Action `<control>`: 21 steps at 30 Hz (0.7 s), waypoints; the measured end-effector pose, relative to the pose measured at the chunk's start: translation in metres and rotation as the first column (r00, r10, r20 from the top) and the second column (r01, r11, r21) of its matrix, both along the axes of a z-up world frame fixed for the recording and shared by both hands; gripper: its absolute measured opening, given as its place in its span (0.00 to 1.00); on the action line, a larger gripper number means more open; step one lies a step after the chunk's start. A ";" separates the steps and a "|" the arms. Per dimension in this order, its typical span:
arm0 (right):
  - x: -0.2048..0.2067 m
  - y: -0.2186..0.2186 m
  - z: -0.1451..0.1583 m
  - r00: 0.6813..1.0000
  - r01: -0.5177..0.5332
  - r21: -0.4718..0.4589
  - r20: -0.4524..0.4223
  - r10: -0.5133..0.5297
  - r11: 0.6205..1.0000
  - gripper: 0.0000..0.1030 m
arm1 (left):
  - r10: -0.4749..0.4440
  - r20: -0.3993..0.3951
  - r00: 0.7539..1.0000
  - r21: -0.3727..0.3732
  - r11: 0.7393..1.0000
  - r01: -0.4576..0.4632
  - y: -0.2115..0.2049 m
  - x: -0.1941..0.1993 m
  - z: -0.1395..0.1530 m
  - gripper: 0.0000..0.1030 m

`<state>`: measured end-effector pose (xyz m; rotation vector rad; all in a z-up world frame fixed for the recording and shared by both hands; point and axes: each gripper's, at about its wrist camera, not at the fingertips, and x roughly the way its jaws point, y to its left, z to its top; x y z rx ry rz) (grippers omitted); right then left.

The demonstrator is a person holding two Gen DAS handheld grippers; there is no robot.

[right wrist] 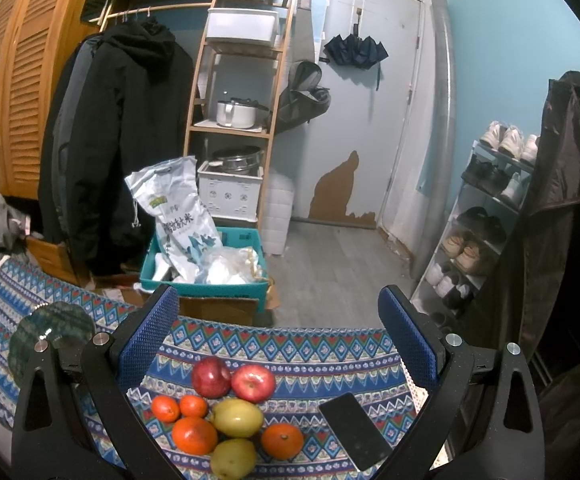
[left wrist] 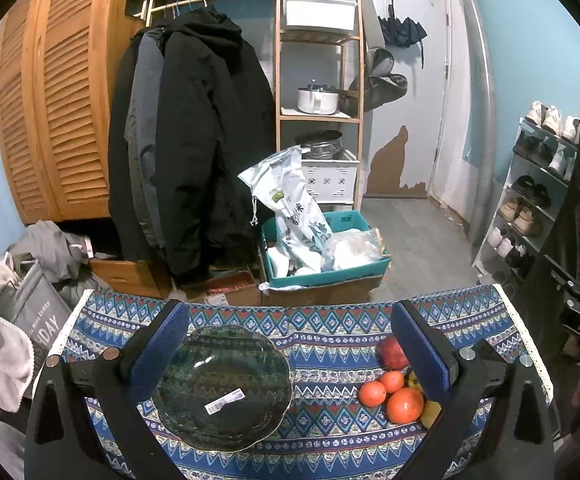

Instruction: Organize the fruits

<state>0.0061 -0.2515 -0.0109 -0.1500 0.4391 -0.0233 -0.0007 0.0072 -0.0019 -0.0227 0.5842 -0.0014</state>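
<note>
Both tongs, left (left wrist: 290, 360) and right (right wrist: 278, 340), gape wide, empty; glossy apples (right wrist: 234, 378), oranges (right wrist: 194, 434), probably pears (right wrist: 236, 416) cluster lower centre.

Bare patterned blue tablecloth (left wrist: 322, 364) separates the dark green scalloped glass plate (left wrist: 226, 388) from clustered round fruit (right wrist: 226, 412); a flat black phone (right wrist: 356, 436) lies just right of the fruit.
</note>
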 end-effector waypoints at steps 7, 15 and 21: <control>0.000 0.000 0.000 1.000 0.000 -0.002 -0.001 0.000 1.000 0.95 | -0.005 -0.006 1.000 -0.002 1.000 0.005 0.000 0.000 0.000 0.99; 0.000 -0.001 0.001 1.000 0.001 -0.003 -0.002 -0.001 1.000 0.95 | -0.006 -0.008 1.000 -0.002 1.000 0.006 -0.001 0.001 -0.001 0.99; 0.001 -0.001 0.001 1.000 0.001 -0.004 -0.002 -0.001 1.000 0.95 | -0.008 -0.013 1.000 -0.003 1.000 0.008 -0.003 0.002 -0.002 0.99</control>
